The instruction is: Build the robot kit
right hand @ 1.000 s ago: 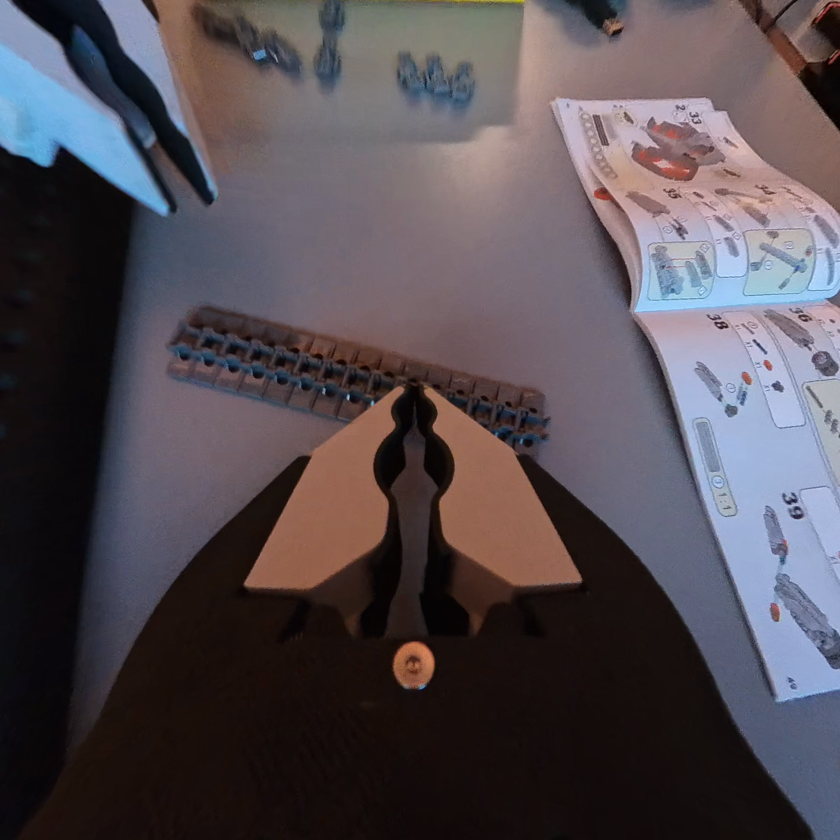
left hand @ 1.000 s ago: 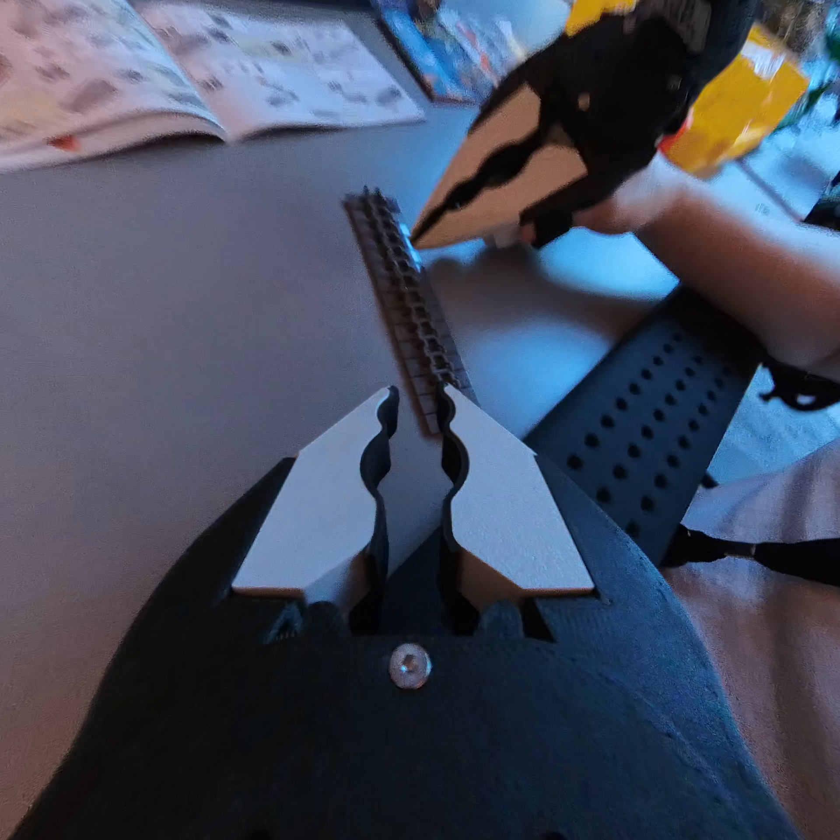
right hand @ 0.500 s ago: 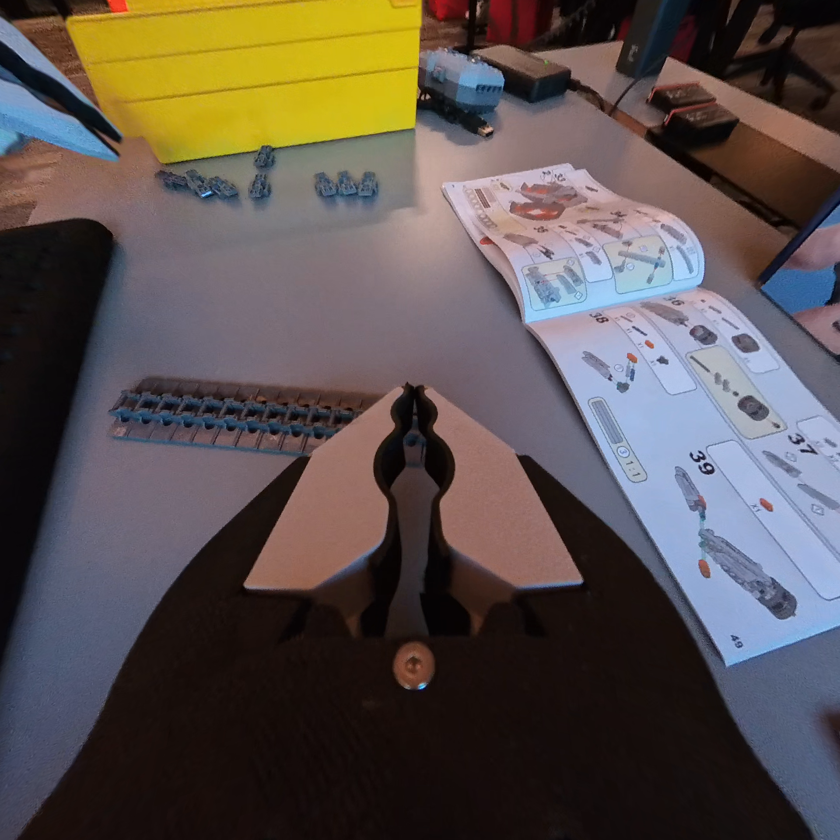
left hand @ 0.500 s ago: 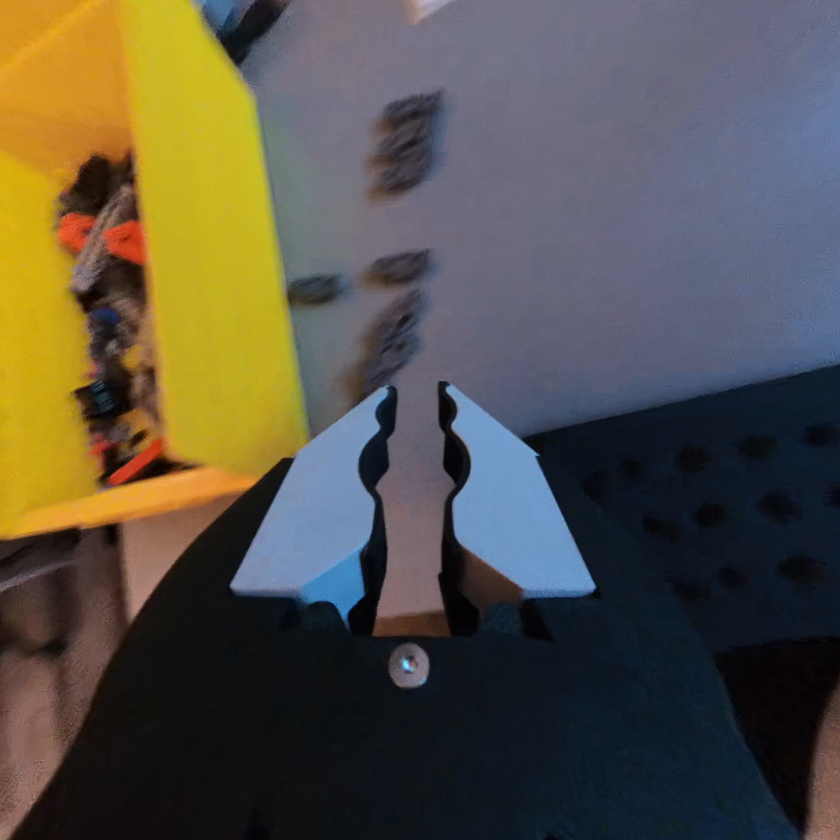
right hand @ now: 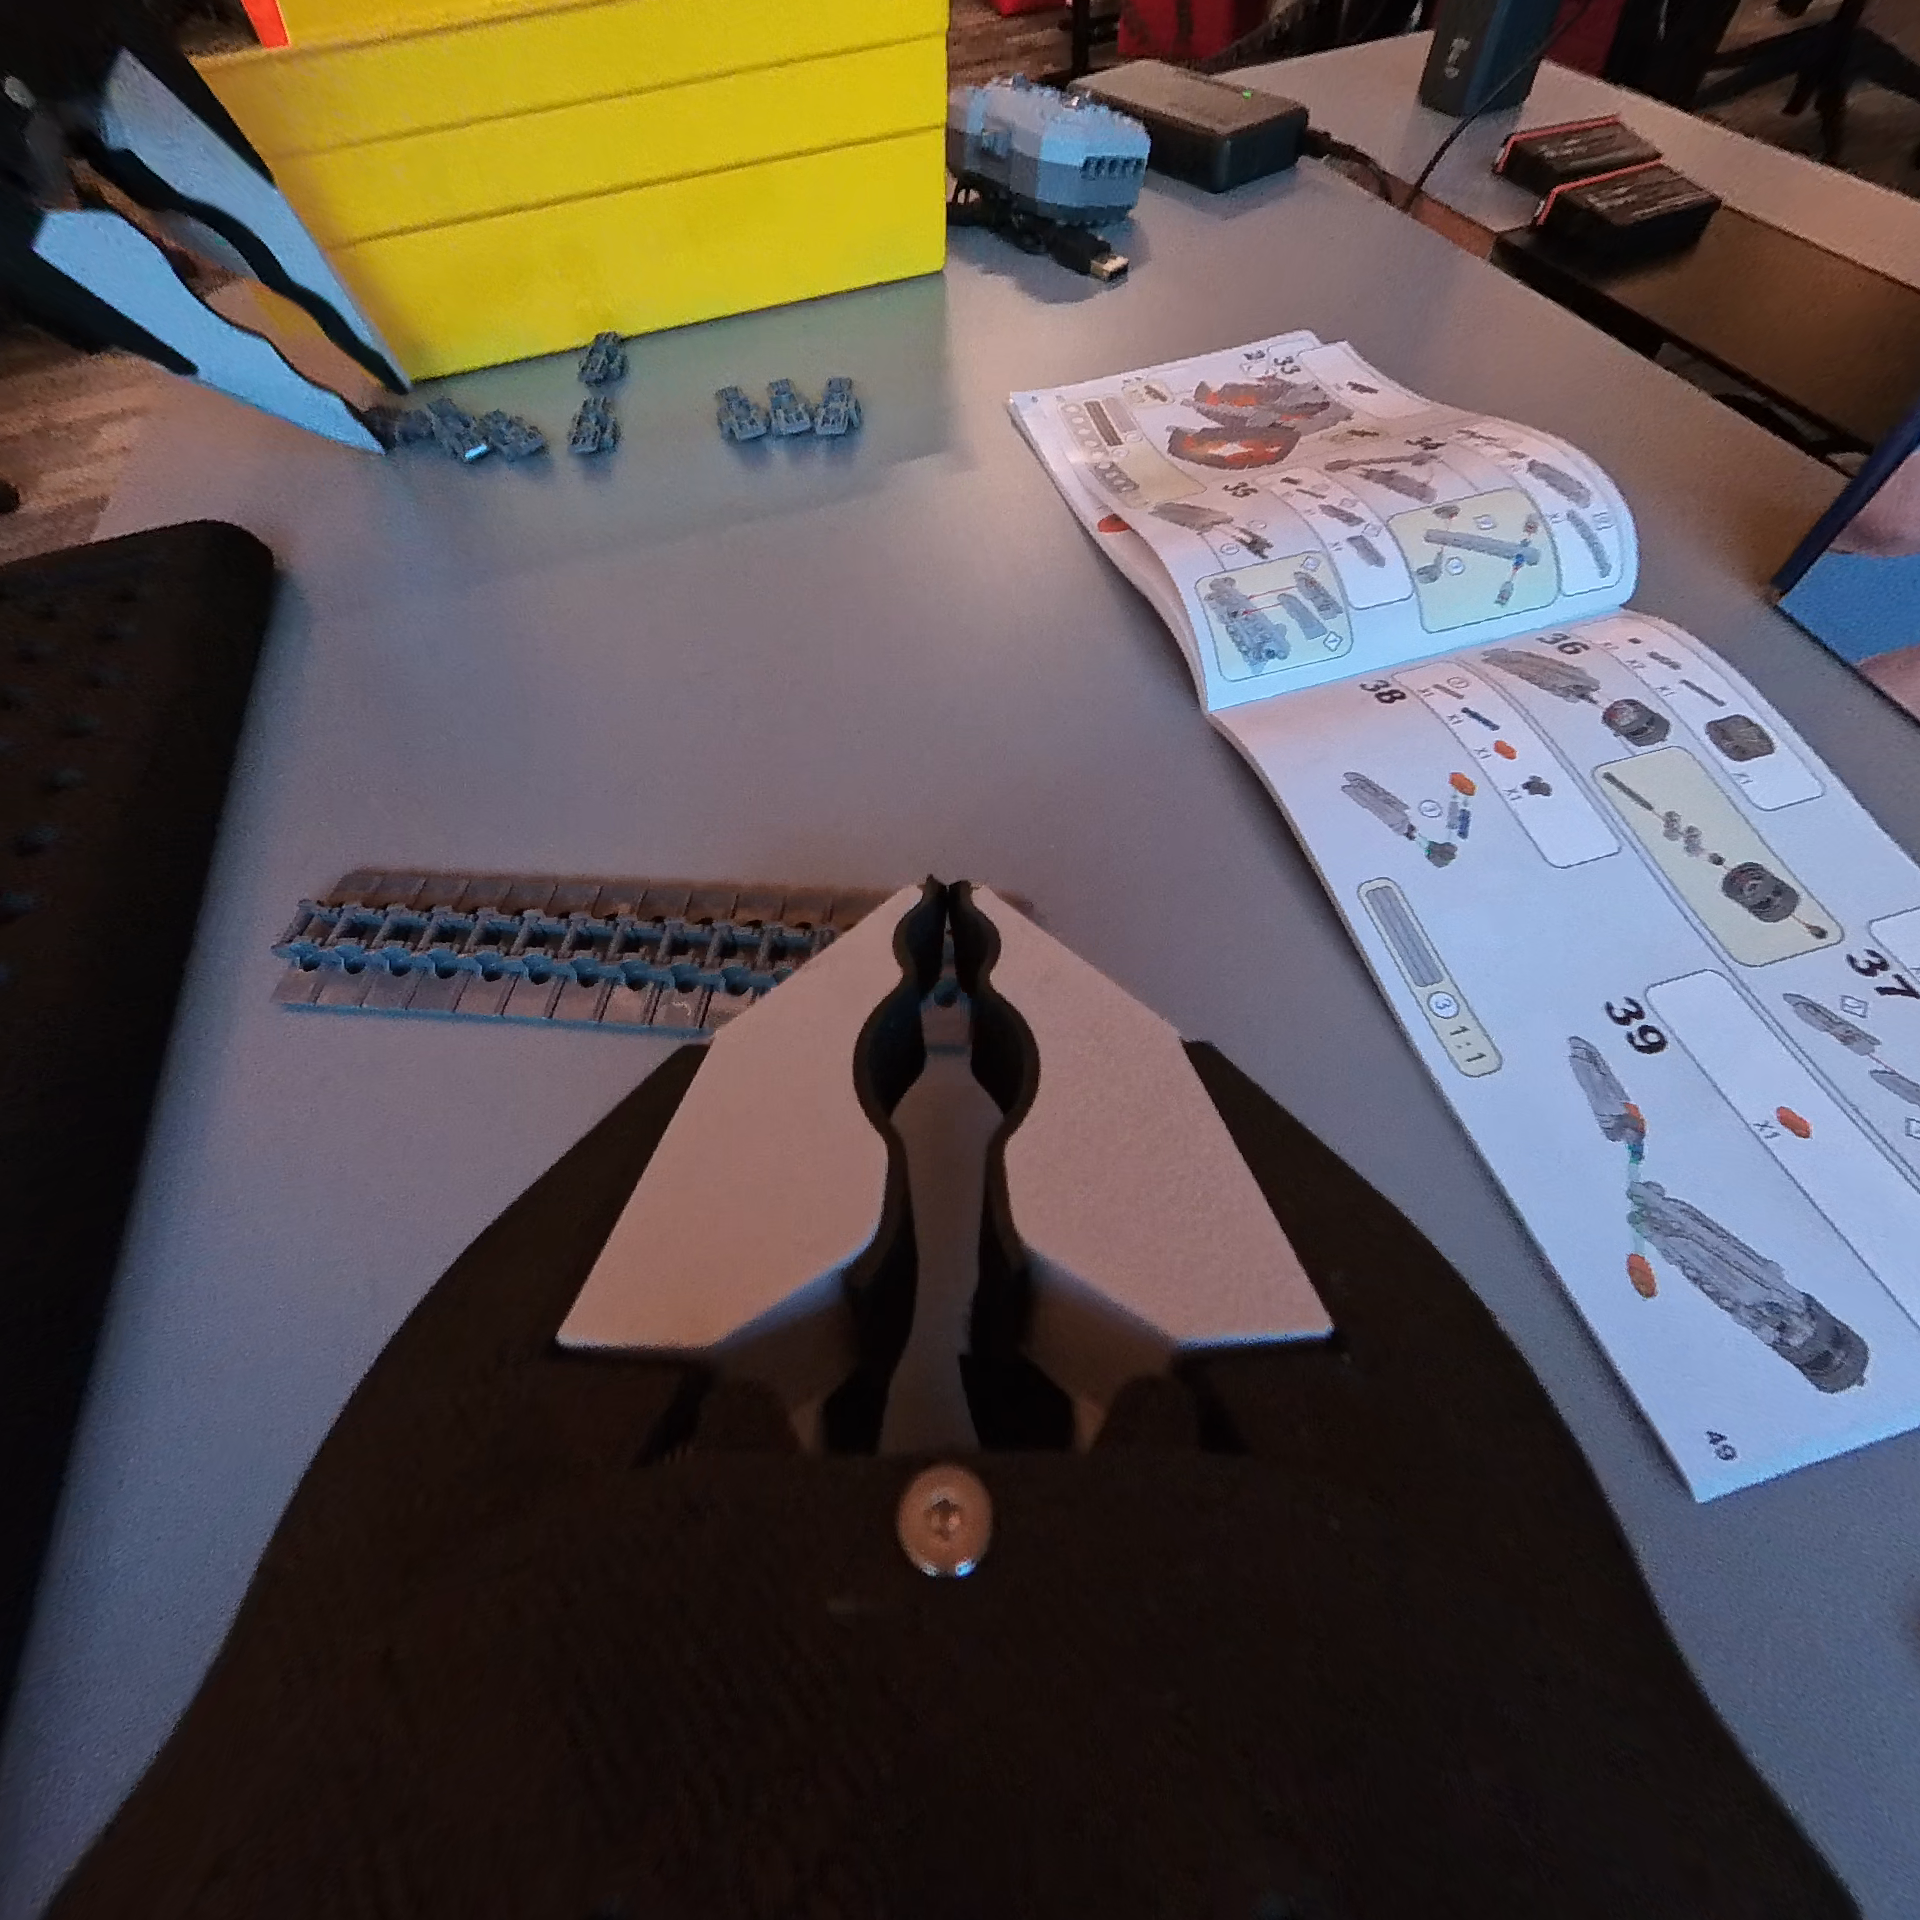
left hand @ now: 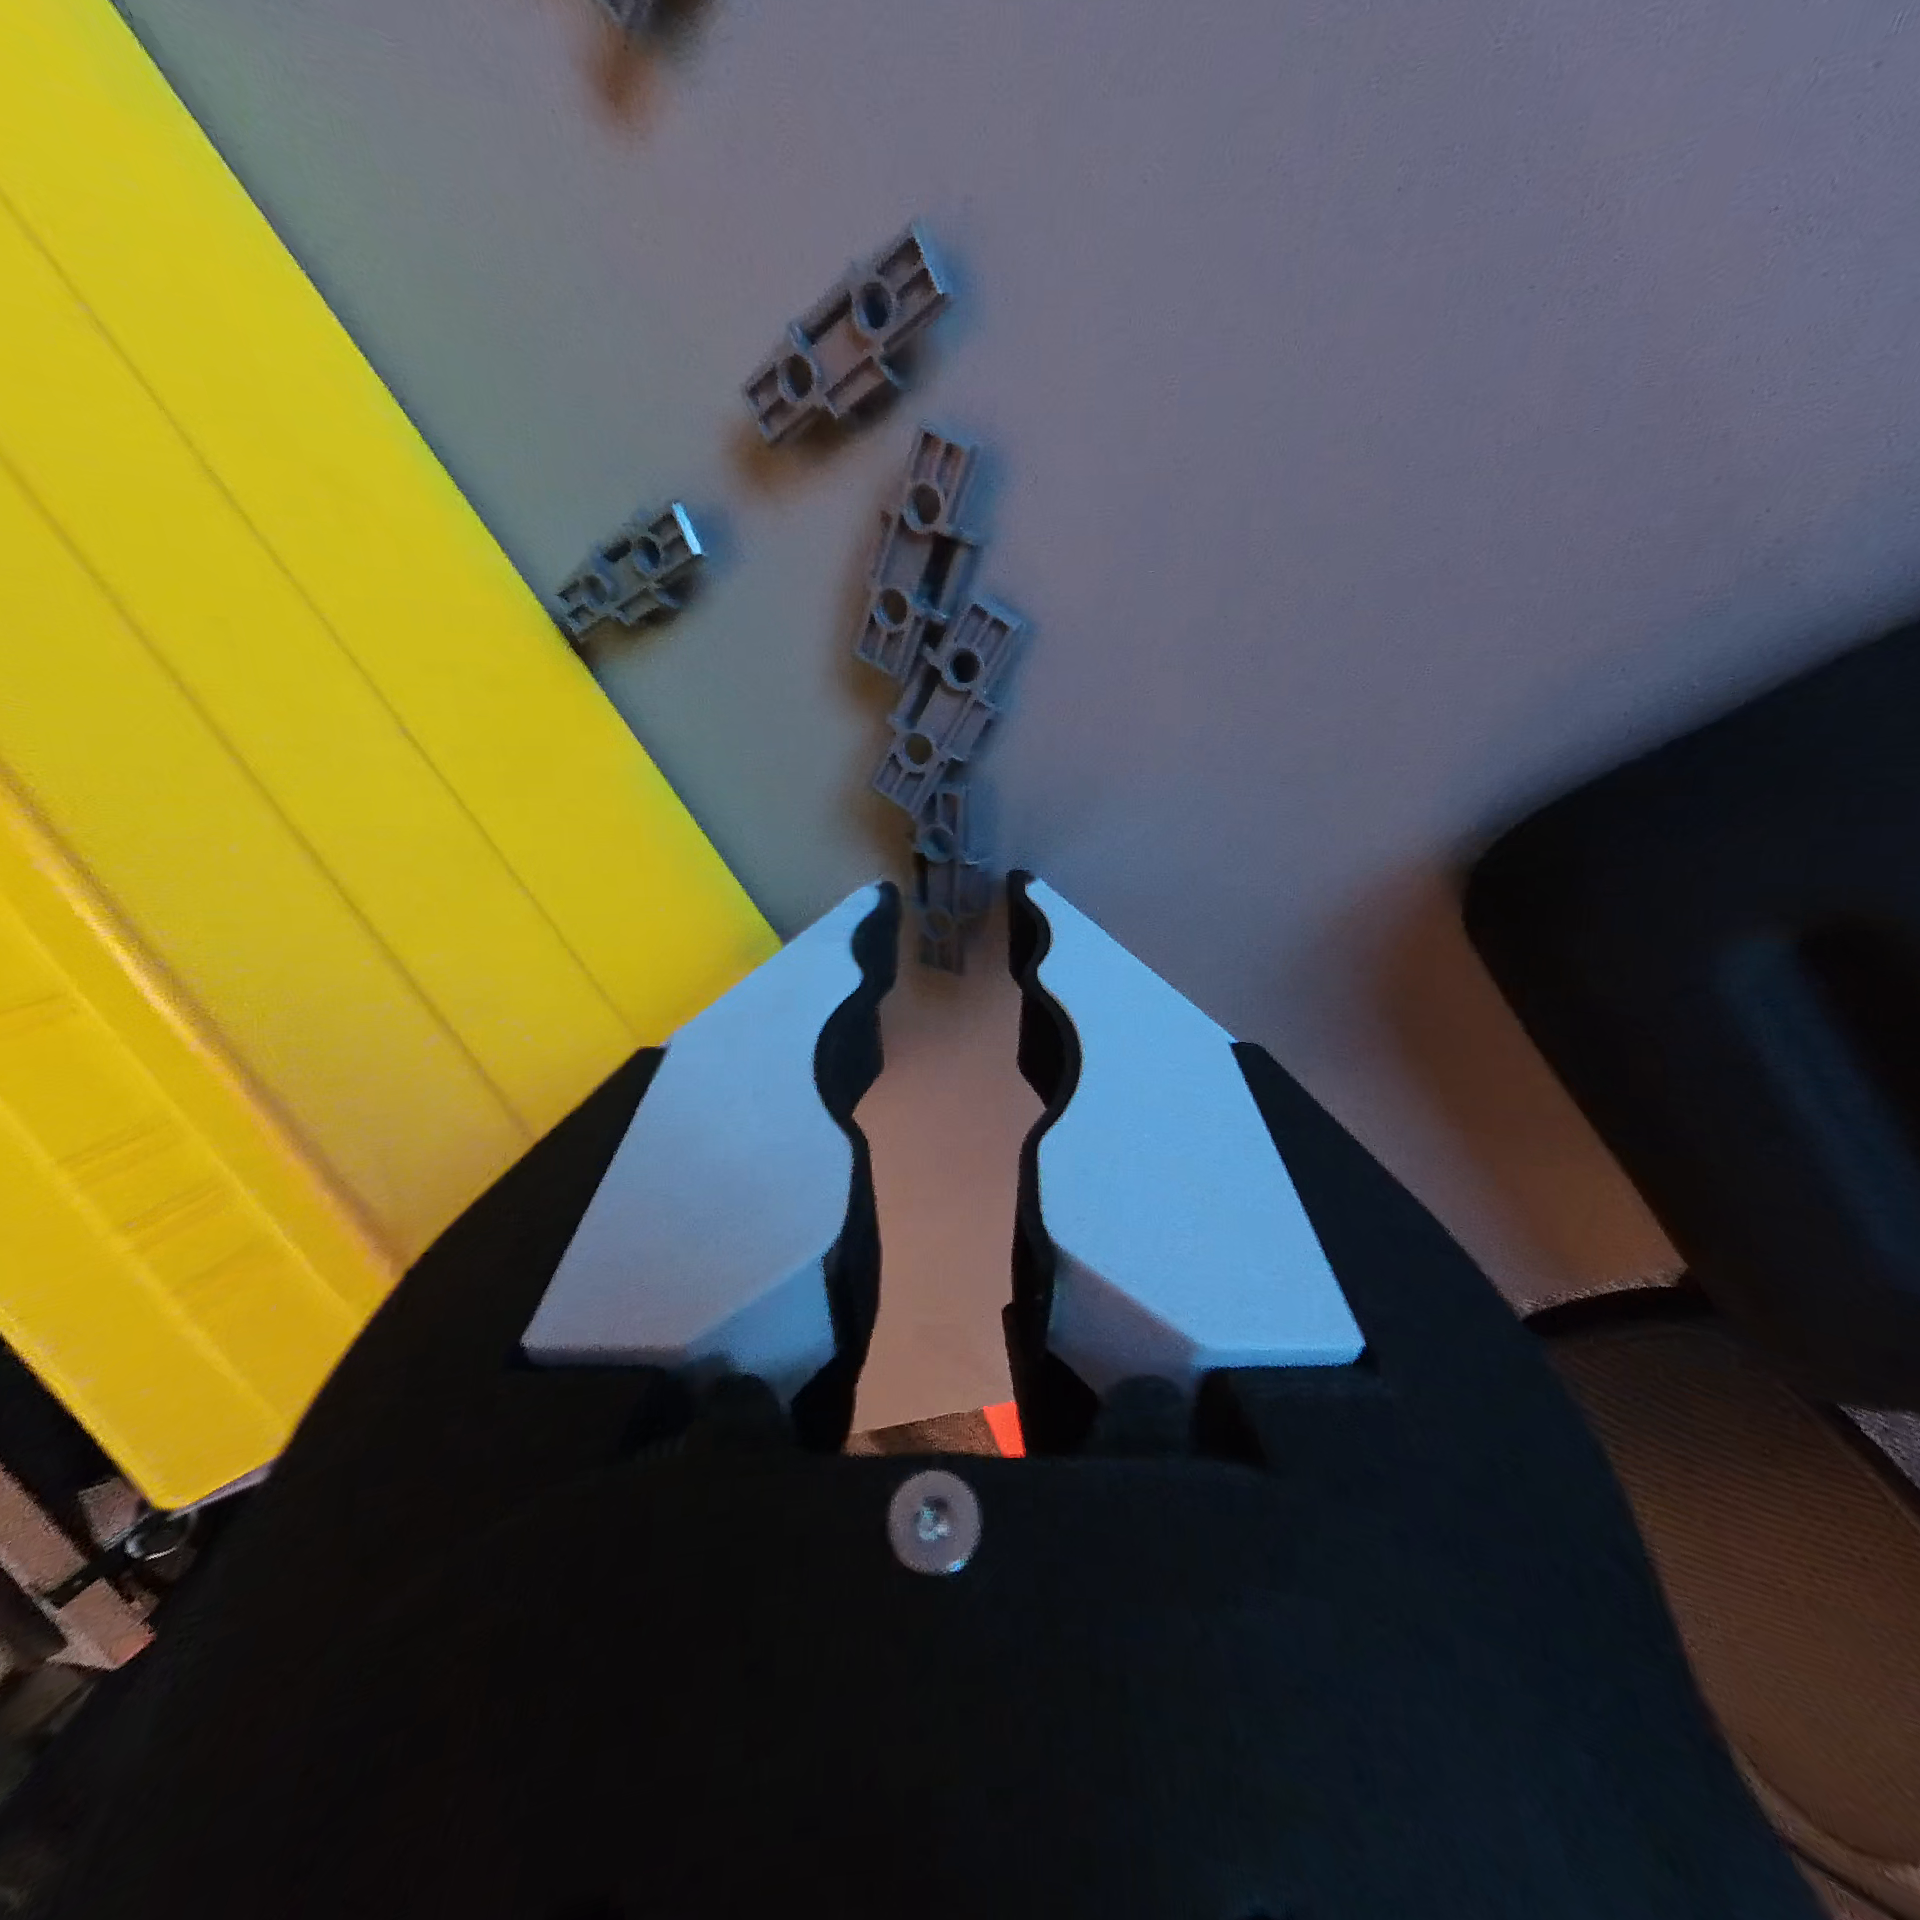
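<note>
— Left tongs (left hand: 951, 904) stand part open with a plain gap between the jaws and nothing in them. They hang low over the tabletop (left hand: 1403, 364), and the near end of a chain of grey links (left hand: 935, 665) lies just off the tips, in line with the gap.

— And the right tongs (right hand: 940, 888)?

— Tips all but met, nothing seen between them. They sit at the right end of the track strip (right hand: 520, 951), which lies flat, well apart from the loose links. Whether the tips touch the strip cannot be told, since they cover that end.

— How would those links handle?

— As a judgement: they are small, flat and only loosely joined, so they would likely skid or fold on the smooth top. A hold would go best with the jaws square across one link's narrow sides, low to the surface, and closed gently.

— What else lies about them?

— Two separate link pairs, one pair (left hand: 847, 338) farther out and another pair (left hand: 629, 571) just beside the wall of the yellow bin (left hand: 260, 727). A black perforated mat (left hand: 1714, 987) lies off to the right. The right wrist view adds an open instruction booklet (right hand: 1455, 779) and a grey block with a cable (right hand: 1049, 151).

— Anything hidden?

— The chain's nearest link is partly behind the left tongs' tips, and the top edge cuts off one more blurred piece, possibly a link. The bin's inside is out of view.
</note>
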